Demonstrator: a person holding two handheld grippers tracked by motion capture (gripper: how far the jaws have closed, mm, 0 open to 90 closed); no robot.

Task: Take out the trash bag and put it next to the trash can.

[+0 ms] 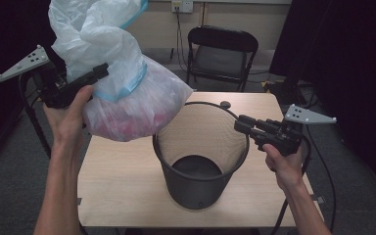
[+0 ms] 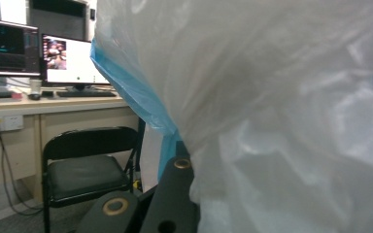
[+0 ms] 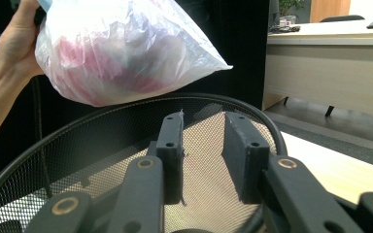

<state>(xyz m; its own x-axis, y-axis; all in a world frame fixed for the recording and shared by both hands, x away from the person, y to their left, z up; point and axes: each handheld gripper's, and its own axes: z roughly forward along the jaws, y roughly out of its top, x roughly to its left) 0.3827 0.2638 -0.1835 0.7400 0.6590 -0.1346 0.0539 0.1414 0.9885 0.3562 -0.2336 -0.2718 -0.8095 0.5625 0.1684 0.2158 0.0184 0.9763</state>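
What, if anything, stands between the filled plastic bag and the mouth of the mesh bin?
Nothing visible does. The left gripper holds the plastic bag in the air beside the mesh bin, whose mouth is open. The right gripper sits at the bin's far rim, apart from the bag.

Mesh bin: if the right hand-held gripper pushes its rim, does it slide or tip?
Probably slides or tips easily: the mesh bin looks empty and thin-walled, so likely light. It is tall, so a push at the rim favours tipping. The smooth table offers little grip.

Translucent bag (image 2: 272, 107) beside folding chair (image 2: 85, 170)
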